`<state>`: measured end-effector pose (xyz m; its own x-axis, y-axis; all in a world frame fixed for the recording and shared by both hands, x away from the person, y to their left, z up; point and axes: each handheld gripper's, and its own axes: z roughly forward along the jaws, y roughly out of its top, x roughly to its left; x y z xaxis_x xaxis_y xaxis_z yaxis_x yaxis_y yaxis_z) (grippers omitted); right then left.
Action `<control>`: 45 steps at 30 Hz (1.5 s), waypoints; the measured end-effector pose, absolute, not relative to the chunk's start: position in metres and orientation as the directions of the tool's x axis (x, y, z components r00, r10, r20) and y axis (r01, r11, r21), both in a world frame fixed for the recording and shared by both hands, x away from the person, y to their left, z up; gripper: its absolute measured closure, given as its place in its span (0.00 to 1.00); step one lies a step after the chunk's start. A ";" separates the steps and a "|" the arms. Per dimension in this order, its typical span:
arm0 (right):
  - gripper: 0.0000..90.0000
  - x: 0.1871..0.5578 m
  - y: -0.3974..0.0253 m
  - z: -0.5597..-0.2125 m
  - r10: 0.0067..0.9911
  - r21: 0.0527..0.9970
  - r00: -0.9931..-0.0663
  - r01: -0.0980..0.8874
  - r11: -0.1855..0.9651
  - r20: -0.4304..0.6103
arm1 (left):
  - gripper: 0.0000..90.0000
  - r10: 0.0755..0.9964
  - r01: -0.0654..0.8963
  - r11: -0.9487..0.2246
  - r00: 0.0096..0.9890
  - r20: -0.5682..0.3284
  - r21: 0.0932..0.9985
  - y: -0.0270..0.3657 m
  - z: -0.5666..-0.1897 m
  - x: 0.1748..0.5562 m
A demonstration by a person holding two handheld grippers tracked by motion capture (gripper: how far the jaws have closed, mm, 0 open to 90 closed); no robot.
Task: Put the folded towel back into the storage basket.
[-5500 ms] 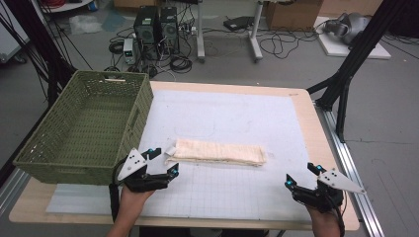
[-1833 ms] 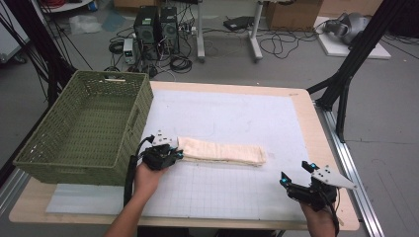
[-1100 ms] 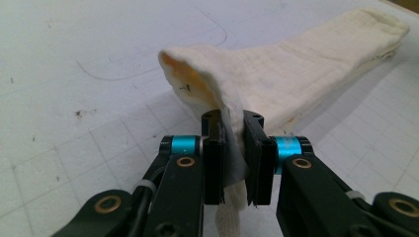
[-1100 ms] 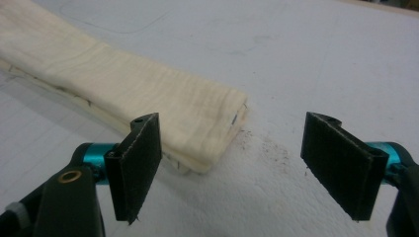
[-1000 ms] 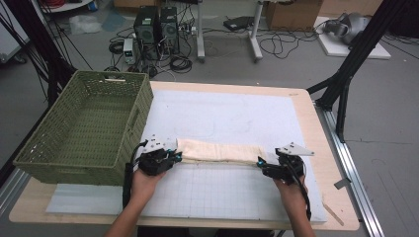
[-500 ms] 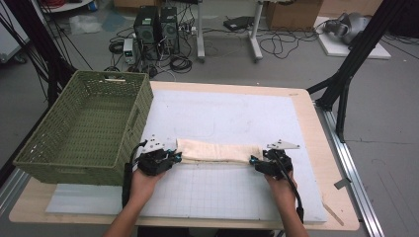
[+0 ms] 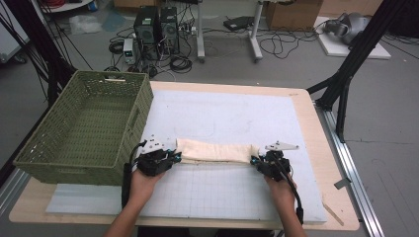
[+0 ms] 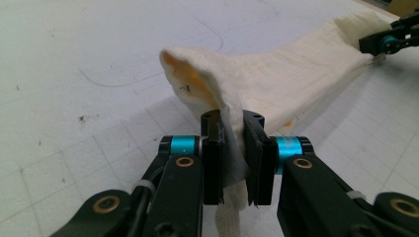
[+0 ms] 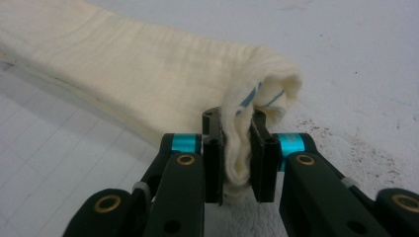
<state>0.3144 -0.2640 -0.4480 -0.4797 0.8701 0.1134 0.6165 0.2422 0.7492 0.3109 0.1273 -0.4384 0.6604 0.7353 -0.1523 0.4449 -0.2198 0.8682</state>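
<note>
A long, cream-coloured folded cloth lies stretched crosswise on the near half of the white gridded mat that covers the pale wooden table. Its left end is pinched between the jaws of the left gripper; in the left gripper view that gripper is clamped on a raised fold of the fabric, which curls up above the jaws and shows a yellowish inner face. The cloth's right end is held the same way by the right gripper; in the right gripper view its jaws squeeze a bunched edge of the cloth, where thin blue lines show in the fold. Both ends are lifted slightly off the mat while the middle rests on it. The person's hands come in from the near edge, one behind each gripper. A green woven plastic basket stands on the table's left side, just beside the left gripper. Beyond the table, computer towers and tangled cables sit on the grey floor.
</note>
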 end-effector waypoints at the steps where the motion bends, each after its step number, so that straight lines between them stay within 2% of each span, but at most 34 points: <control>1: 0.88 0.314 -0.264 -0.448 0.868 0.751 -0.487 0.610 0.253 0.103 | 0.88 0.735 0.443 -0.220 0.661 -0.151 0.869 0.127 -0.438 0.311; 8: 0.89 0.311 -0.266 -0.442 0.845 0.775 -0.533 0.549 0.314 0.036 | 0.89 0.731 0.433 -0.202 0.664 -0.159 0.879 0.130 -0.433 0.308; 17: 0.89 0.305 -0.273 -0.433 0.820 0.823 -0.572 0.469 0.322 0.004 | 0.89 0.718 0.410 -0.187 0.677 -0.160 0.893 0.133 -0.424 0.303; 24: 0.89 0.303 -0.280 -0.427 0.813 0.860 -0.582 0.422 0.286 0.014 | 0.89 0.710 0.384 -0.169 0.686 -0.158 0.908 0.133 -0.418 0.298; 28: 0.89 0.300 -0.294 -0.420 0.799 0.903 -0.600 0.365 0.228 0.041 | 0.89 0.684 0.345 -0.143 0.712 -0.159 0.928 0.133 -0.409 0.293; 37: 0.89 0.301 -0.315 -0.408 0.785 0.936 -0.614 0.315 0.155 0.076 | 0.92 0.645 0.251 -0.121 0.755 -0.116 0.960 0.133 -0.392 0.283; 45: 0.90 0.307 -0.314 -0.394 0.773 0.935 -0.632 0.299 0.192 0.043 | 0.94 0.642 0.216 -0.117 0.761 -0.092 0.969 0.133 -0.385 0.277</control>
<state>0.3068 -0.3144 -0.3942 -0.6325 0.7734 0.0434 0.2990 0.1921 0.9347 0.2773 0.1328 -0.3849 0.7614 0.6418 -0.0919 0.2157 -0.1171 0.9694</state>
